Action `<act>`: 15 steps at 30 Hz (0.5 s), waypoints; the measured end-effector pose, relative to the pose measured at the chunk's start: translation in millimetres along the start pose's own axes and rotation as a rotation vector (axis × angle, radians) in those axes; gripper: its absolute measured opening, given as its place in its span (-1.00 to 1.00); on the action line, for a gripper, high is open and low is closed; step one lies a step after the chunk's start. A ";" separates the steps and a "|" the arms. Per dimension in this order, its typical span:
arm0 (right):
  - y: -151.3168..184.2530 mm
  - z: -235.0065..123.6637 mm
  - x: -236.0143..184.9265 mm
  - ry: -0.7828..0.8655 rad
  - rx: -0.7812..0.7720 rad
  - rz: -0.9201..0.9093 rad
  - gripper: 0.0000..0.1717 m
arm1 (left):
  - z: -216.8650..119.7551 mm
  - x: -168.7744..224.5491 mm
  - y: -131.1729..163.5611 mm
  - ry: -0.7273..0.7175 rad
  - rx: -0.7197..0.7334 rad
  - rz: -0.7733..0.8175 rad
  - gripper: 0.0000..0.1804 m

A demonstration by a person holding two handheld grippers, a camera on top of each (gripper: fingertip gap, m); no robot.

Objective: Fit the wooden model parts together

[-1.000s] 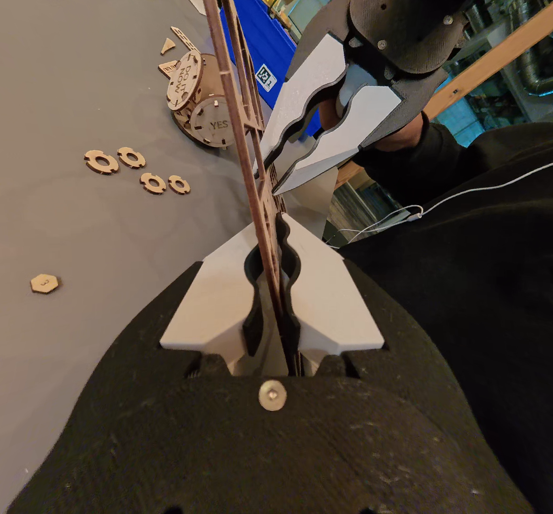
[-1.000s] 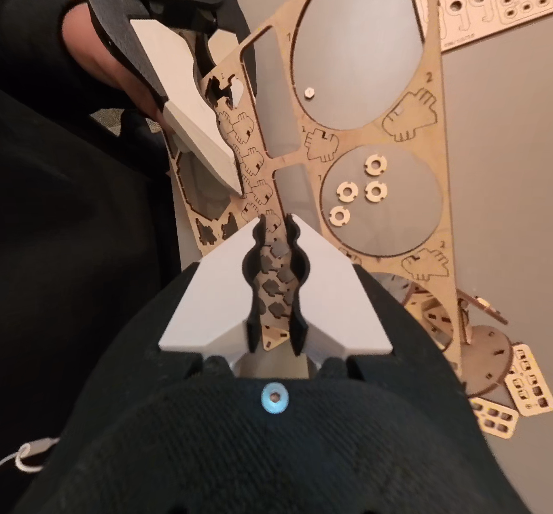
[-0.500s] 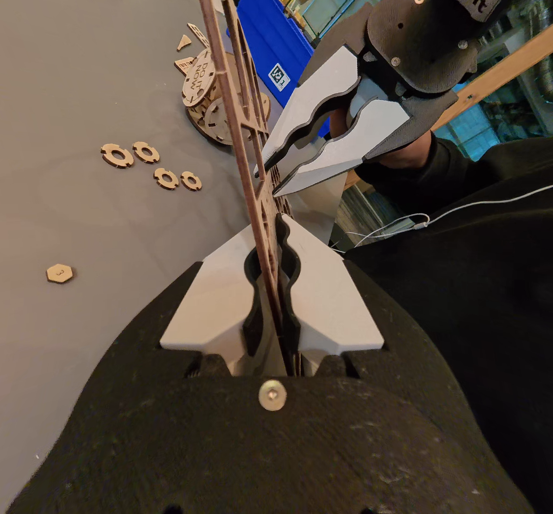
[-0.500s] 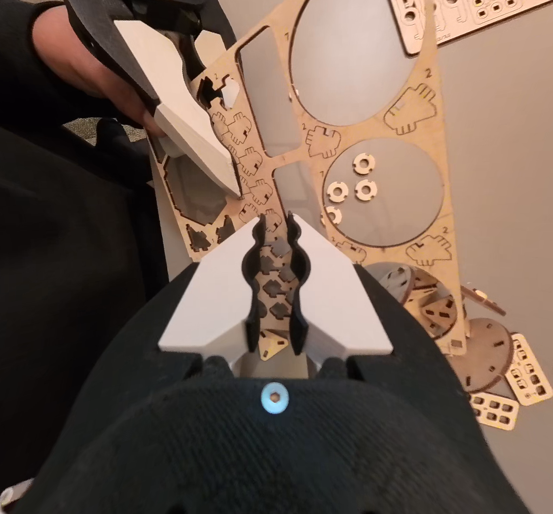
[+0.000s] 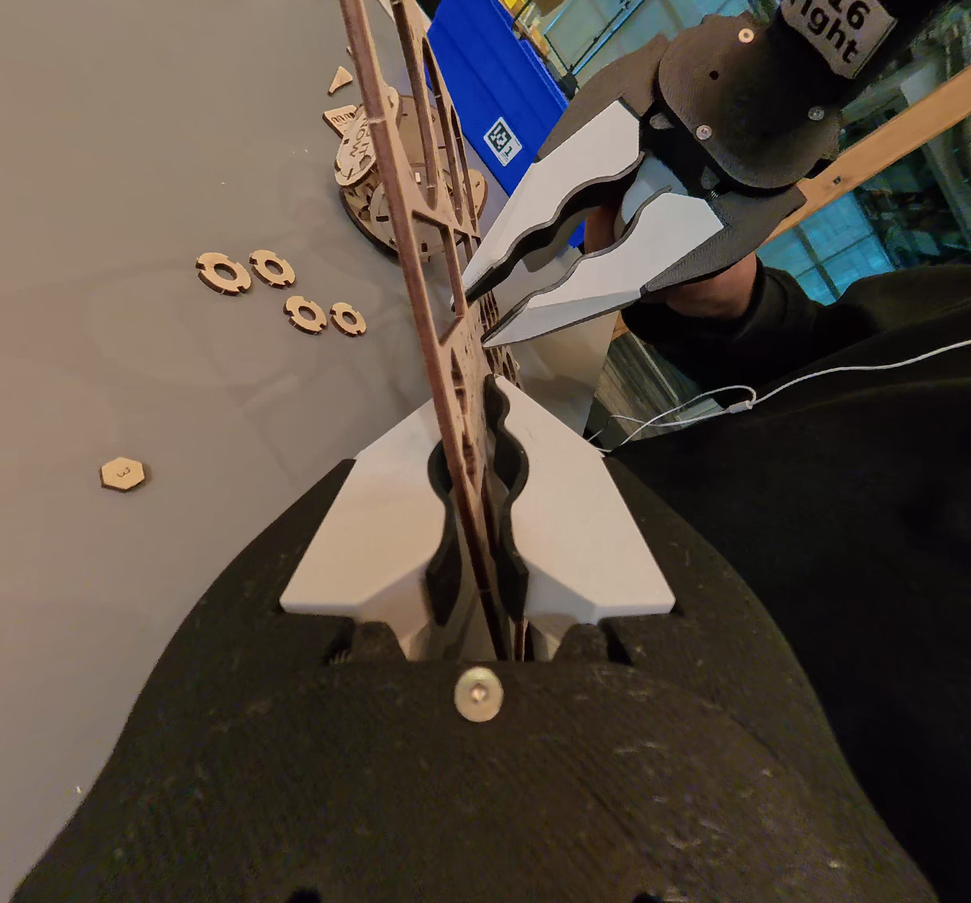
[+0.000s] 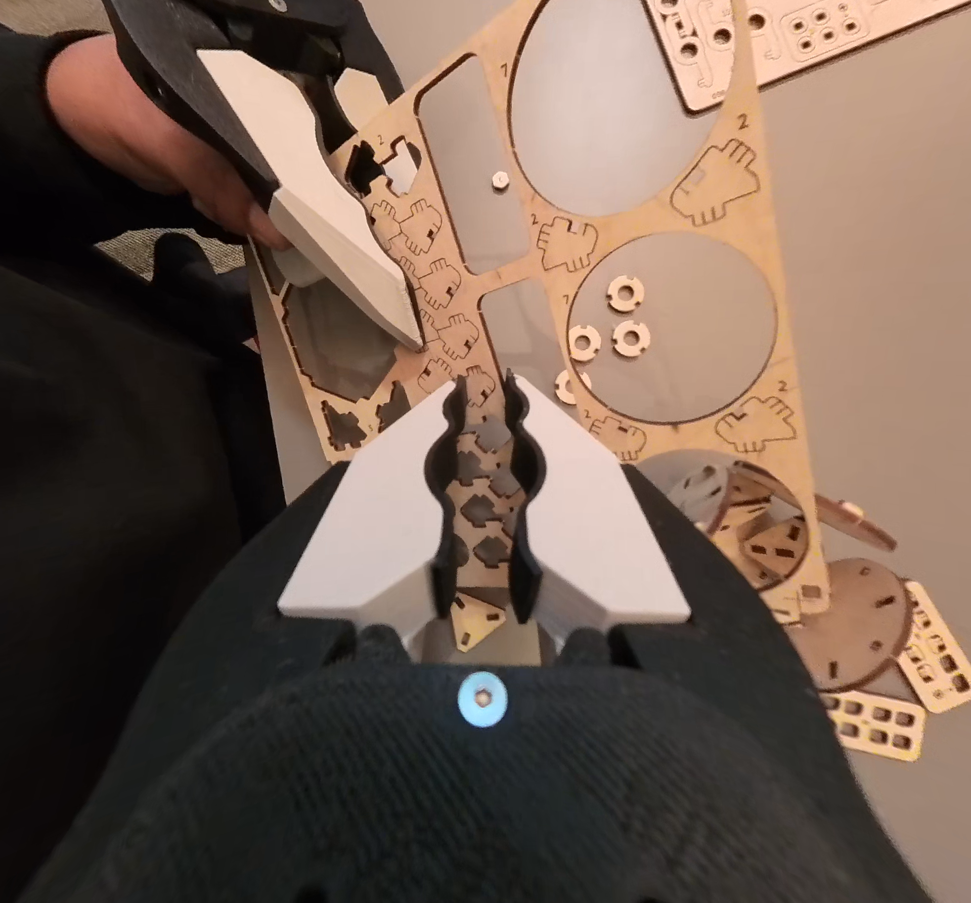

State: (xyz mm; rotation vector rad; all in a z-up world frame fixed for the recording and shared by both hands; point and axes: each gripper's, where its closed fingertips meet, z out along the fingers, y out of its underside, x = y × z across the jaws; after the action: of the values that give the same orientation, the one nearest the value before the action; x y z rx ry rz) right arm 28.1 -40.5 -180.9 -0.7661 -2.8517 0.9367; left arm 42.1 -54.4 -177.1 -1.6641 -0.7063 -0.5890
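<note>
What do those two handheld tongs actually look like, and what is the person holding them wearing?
Both tongs match: a rough black body with a silver screw, and two pale grey wedge-shaped fingers lined with wavy black pads. The right tongs carry a grey tag with black writing. The person wears black sleeves; a thin white cable lies across the clothing.

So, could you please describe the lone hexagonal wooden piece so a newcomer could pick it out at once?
Start at the grey table in the left wrist view, left of the upright plywood sheet. Below the four notched rings lies the hexagon piece, alone. It is solid and six-sided, while the rings have central holes.
</note>
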 end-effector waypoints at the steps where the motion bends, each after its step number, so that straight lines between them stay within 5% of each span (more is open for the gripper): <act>1: 0.1 0.3 0.3 -0.004 0.004 0.010 -0.84 | 0.1 -0.2 -0.1 0.000 0.000 -0.001 -0.99; 10: 0.1 2.8 3.0 -0.064 0.065 0.107 -0.85 | 0.7 -2.7 0.3 -0.010 -0.005 -0.013 -0.99; 15: 2.2 5.8 10.9 0.078 0.048 -0.024 -0.95 | 3.6 -2.9 2.3 -0.015 -0.025 -0.009 -0.97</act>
State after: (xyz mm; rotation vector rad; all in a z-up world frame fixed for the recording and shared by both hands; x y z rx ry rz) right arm 18.4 -37.1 -188.0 -0.7449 -2.7554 0.9467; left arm 41.7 -51.6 -181.4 -1.6906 -0.7206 -0.5942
